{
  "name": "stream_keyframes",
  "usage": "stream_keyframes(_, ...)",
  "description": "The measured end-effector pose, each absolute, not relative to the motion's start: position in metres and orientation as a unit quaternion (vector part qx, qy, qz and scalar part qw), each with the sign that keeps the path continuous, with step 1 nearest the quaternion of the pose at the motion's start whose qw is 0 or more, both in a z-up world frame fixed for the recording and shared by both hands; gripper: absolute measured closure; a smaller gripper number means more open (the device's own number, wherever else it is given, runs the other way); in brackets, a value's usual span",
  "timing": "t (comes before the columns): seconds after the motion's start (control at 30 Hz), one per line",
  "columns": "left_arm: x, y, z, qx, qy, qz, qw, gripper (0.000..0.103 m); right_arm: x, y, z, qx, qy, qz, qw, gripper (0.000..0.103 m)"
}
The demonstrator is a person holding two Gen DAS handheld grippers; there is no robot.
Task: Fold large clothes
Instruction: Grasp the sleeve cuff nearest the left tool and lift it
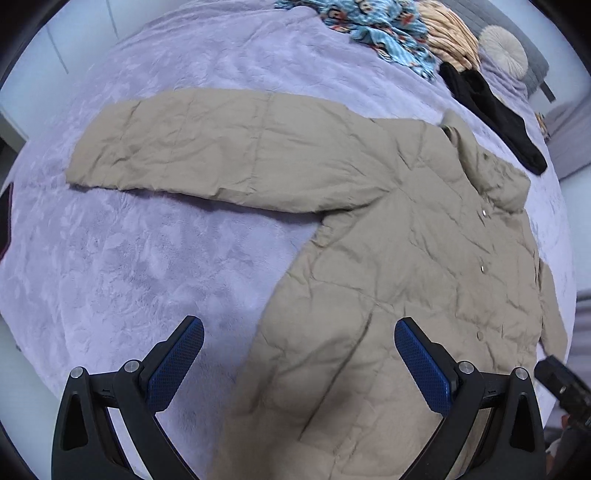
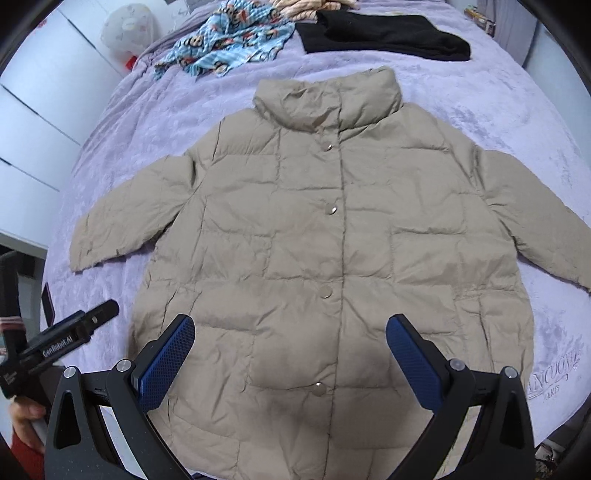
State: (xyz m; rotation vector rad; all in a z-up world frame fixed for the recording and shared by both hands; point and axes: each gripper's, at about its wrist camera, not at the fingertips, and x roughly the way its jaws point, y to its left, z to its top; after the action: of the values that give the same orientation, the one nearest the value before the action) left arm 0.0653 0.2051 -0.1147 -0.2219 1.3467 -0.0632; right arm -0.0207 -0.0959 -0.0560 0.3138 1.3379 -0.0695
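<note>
A beige quilted puffer jacket (image 2: 332, 229) lies flat, front up and snapped closed, on a lilac bedspread (image 2: 517, 122), collar toward the far end and both sleeves spread out. In the left wrist view the jacket (image 1: 388, 258) fills the right half, its left sleeve (image 1: 192, 147) stretched out to the left. My left gripper (image 1: 299, 332) hovers open over the jacket's left side edge near the hem, nothing between its blue pads. My right gripper (image 2: 290, 330) hangs open above the jacket's lower front near the hem. The left gripper (image 2: 74, 328) also shows at the lower left of the right wrist view.
At the bed's far end lie a blue patterned garment (image 2: 229, 40), a black garment (image 2: 380, 37) and a striped orange-cream cloth (image 1: 450, 33). A round cushion (image 1: 502, 48) sits by the grey headboard. White cupboards (image 2: 37, 110) stand left of the bed. A hand (image 2: 26, 417) holds the left gripper.
</note>
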Motion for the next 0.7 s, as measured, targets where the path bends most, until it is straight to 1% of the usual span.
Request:
stream_keyframes(0.23,0.110,0.280,-0.168,-0.236,0.585,-0.027,0.775,0.000,0.000,-0.063,-0.103,0.146,0.636,0.001,0.758,0.000)
stream_keyframes(0.37,0.137,0.306,-0.202,-0.281,0.570,-0.039,0.772,0.000,0.007,-0.051,-0.124,0.155,0.630,0.010,0.761,0.000)
stream_keyframes(0.53,0.178,0.329,-0.228,-0.319,0.553,-0.035,0.769,0.000,0.019,-0.039,-0.142,0.162,0.622,0.020,0.766,0.000)
stream_keyframes(0.67,0.215,0.339,-0.224,-0.304,0.529,-0.012,0.793,0.000,0.036,-0.033,-0.142,0.162,0.606,0.023,0.779,0.000)
stream_keyframes(0.7,0.223,0.342,-0.222,-0.294,0.524,0.001,0.799,0.002,0.042,-0.032,-0.142,0.163,0.602,0.022,0.781,0.000)
